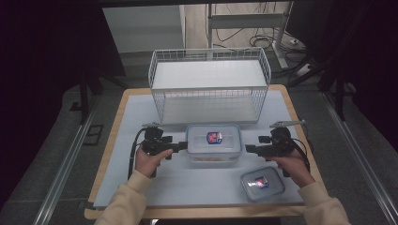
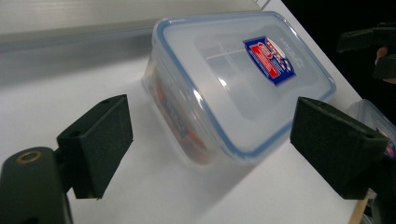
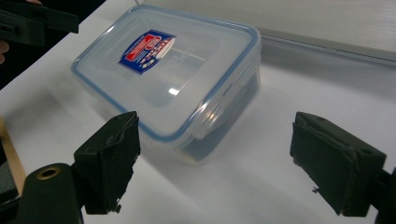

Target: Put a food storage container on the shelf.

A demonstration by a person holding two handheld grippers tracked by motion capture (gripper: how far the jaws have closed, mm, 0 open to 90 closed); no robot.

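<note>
From the high view, a big box (image 1: 214,144) with a blue-rimmed lid stands in the middle of the bench (image 1: 141,112), just in front of a white wire basket (image 1: 210,84). The left gripper (image 1: 182,146) is at the left end of the box and the right gripper (image 1: 248,148) is just beside its right end, each one held in a hand. A small box (image 1: 262,183) lies near the right hand, at the near right of the bench.

The left gripper view shows what the high view cannot: the left fingers (image 2: 100,142) are released and stand wide apart, with the box (image 2: 233,84) ahead of them and not touched. The red print on the side of the box is also visible here.

The right gripper view shows the right fingers (image 3: 112,158) released too, wide apart, with the box (image 3: 173,79) ahead and untouched. A closed lid clip on the end of the box is clear in this view.
</note>
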